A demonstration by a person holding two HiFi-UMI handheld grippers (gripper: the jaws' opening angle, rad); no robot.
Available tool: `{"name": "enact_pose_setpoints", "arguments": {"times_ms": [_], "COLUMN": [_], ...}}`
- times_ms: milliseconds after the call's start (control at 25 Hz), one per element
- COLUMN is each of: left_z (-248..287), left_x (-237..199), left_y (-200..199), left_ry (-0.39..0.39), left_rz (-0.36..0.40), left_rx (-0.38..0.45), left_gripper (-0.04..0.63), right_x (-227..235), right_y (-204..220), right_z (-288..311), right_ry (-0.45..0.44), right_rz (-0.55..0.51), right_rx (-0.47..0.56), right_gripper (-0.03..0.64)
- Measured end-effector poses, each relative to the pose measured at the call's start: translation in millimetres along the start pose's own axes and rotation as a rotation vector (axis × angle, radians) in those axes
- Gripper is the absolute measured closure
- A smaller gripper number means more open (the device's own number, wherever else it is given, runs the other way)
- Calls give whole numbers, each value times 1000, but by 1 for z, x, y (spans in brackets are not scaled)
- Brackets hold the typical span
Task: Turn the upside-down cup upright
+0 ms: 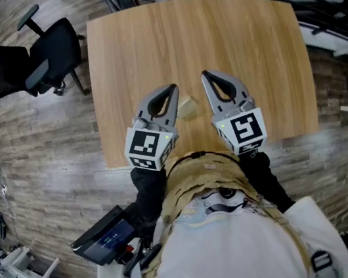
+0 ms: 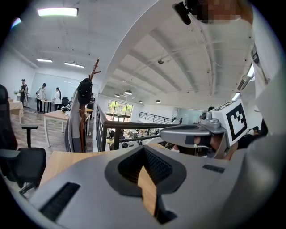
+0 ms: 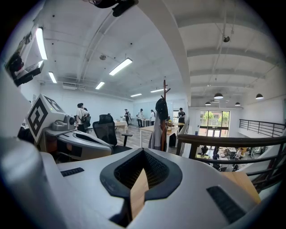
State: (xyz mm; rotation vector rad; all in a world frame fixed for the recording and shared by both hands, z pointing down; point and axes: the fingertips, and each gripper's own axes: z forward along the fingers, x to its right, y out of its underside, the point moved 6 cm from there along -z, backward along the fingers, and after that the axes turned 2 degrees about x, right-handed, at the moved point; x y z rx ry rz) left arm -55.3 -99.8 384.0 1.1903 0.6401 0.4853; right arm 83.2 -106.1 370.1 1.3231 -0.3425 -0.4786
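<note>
A small pale cup (image 1: 187, 107) sits on the wooden table (image 1: 196, 38) near its front edge, between my two grippers. The left gripper's body hides part of it, and I cannot tell which way up it stands. My left gripper (image 1: 172, 88) has its jaws together with nothing between them, just left of the cup. My right gripper (image 1: 205, 75) is shut and empty too, a little to the cup's right. The cup shows in neither gripper view; past the closed tips of the left gripper (image 2: 144, 147) and the right gripper (image 3: 143, 151) only bare table appears.
A black office chair (image 1: 46, 57) stands on the floor off the table's left side. A device with a lit screen (image 1: 108, 236) hangs at the person's left hip. A coat rack (image 2: 82, 112) and a dark railing (image 2: 134, 126) stand beyond the table.
</note>
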Motion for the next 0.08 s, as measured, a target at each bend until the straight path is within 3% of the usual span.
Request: {"name": "enact_pose_setpoints", "arguments": {"times_ms": [80], "left_z": [0], "left_x": [1], "left_y": [0], "left_ry": [-2], "left_rz": [-3], "left_rx": [-4], "left_gripper": [595], "right_x": [0], "right_y": [0], "right_z": [0], "right_ry": [0], "right_rz": [3], "right_rx": [1], "right_gripper": [597]}}
